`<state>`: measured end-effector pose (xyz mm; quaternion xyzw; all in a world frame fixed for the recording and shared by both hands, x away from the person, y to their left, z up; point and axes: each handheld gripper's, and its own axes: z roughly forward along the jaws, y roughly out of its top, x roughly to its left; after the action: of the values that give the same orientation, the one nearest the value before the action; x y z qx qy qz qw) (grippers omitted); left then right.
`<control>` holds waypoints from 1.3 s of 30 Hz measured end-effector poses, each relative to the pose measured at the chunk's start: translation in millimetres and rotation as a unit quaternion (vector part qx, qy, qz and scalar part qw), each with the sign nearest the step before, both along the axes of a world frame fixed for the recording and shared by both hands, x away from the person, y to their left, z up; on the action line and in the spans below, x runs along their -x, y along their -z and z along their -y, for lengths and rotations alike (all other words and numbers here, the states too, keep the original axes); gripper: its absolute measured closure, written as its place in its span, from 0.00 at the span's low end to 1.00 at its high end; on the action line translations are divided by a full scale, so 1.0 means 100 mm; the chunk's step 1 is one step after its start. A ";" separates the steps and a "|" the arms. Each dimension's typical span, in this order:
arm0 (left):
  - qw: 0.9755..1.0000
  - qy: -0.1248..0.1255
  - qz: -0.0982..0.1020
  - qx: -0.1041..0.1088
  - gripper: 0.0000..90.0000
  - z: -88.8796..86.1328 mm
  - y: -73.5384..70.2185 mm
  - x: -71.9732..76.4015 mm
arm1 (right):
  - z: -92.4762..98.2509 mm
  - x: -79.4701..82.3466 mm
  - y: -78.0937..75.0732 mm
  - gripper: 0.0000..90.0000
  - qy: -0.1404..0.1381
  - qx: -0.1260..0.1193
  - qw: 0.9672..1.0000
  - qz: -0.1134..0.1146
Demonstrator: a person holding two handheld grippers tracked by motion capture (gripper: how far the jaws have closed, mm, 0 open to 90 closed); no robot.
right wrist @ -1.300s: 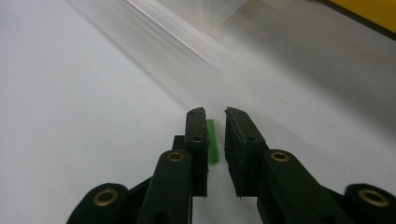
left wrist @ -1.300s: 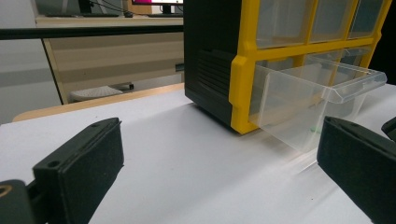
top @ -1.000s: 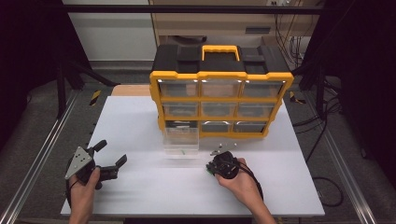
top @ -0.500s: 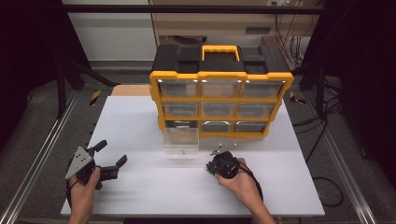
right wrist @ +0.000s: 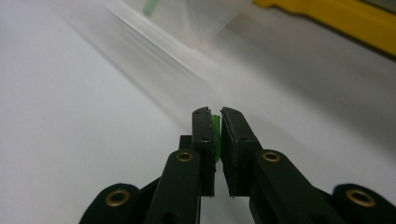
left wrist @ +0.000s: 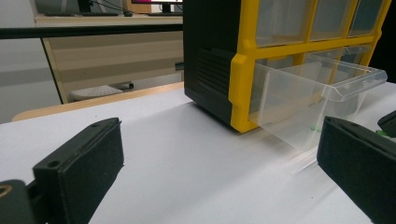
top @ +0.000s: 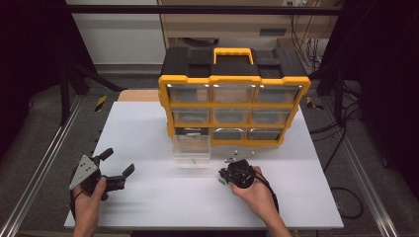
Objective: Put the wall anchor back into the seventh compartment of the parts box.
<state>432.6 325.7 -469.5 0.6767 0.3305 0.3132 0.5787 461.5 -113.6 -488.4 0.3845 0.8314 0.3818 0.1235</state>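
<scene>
White tabletop [top: 148, 123] carries a yellow drawer cabinet [top: 232, 98]. Its pulled-out clear drawer [top: 191, 148] sits just left of the right hand-held gripper [right wrist: 217, 119], clenched on a green piece [right wrist: 215, 126]. Farther left, the left hand-held gripper [top: 118, 165] is released.

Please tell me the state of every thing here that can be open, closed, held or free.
Yellow and black plastic drawer cabinet: upright on the table.
Clear plastic bottom-left drawer: pulled out.
Other clear drawers: pushed in.
Small green piece: pinched between the fingers.
Right gripper: shut on the piece.
Left gripper: open, holding nothing.
</scene>
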 end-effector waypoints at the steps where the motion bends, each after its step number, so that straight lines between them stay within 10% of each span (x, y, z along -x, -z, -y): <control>1: 1.000 0.000 0.000 0.000 0.00 0.00 0.00 0.00 | 0.01 0.00 -0.02 0.94 0.002 -0.006 1.000 0.004; 18: 1.000 -0.001 0.001 0.000 0.00 0.00 0.00 0.01 | 0.06 0.00 -0.47 0.94 0.021 -0.082 0.993 0.085; 39: 1.000 0.000 0.002 0.001 0.00 0.00 -0.01 0.02 | 0.04 -0.12 -0.93 0.94 0.024 -0.112 0.986 0.119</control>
<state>431.0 325.5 -468.8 0.6754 0.3301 0.3143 0.5797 473.8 -117.4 -395.8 0.3676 0.7533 0.5125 0.1865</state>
